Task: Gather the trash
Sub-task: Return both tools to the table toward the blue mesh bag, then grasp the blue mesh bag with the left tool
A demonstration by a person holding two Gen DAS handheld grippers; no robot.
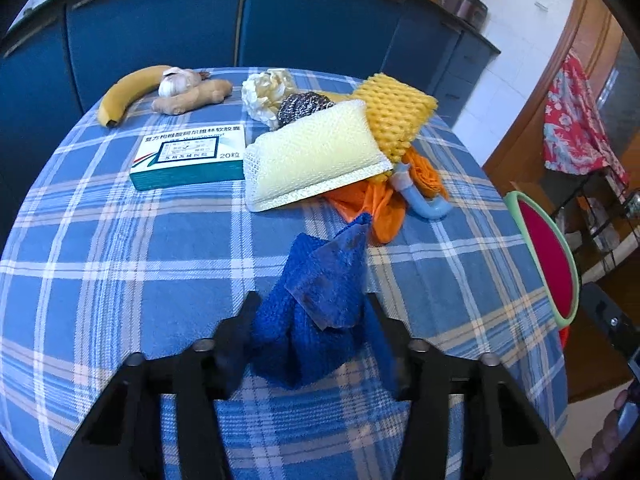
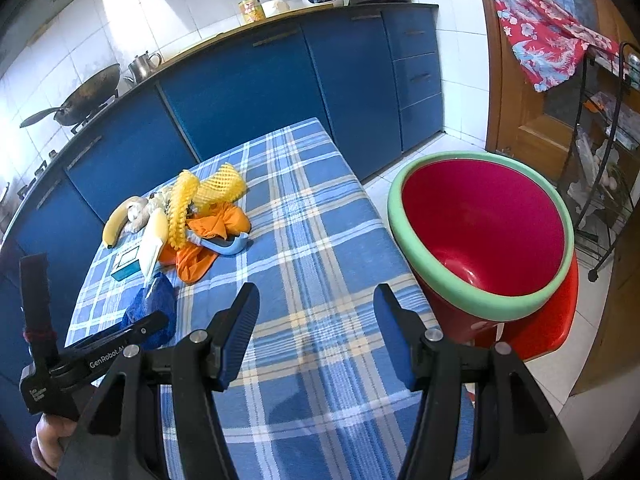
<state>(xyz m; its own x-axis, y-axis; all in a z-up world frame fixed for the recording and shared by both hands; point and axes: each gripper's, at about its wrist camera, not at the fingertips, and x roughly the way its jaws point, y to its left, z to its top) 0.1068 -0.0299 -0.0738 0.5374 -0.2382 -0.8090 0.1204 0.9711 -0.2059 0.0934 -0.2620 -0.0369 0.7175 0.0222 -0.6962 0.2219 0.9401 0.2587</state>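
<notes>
My left gripper (image 1: 312,312) is shut on a crumpled blue cloth (image 1: 320,304), held just above the blue plaid tablecloth (image 1: 120,248); the cloth also shows in the right wrist view (image 2: 154,304). Behind it lie a white mesh sponge (image 1: 316,156), yellow foam net (image 1: 394,114), orange plastic bag (image 1: 376,204), light-blue plastic piece (image 1: 428,204), steel scourer (image 1: 304,106) and crumpled white paper (image 1: 266,88). My right gripper (image 2: 316,312) is open and empty over the table's near part. A red bin with a green rim (image 2: 480,240) stands right of the table.
A teal medicine box (image 1: 188,158), banana (image 1: 128,92), garlic (image 1: 178,80) and ginger (image 1: 192,98) lie at the table's far left. Blue kitchen cabinets (image 2: 248,92) run behind. A red stool (image 2: 548,320) carries the bin. A wire rack (image 2: 604,152) stands at the right.
</notes>
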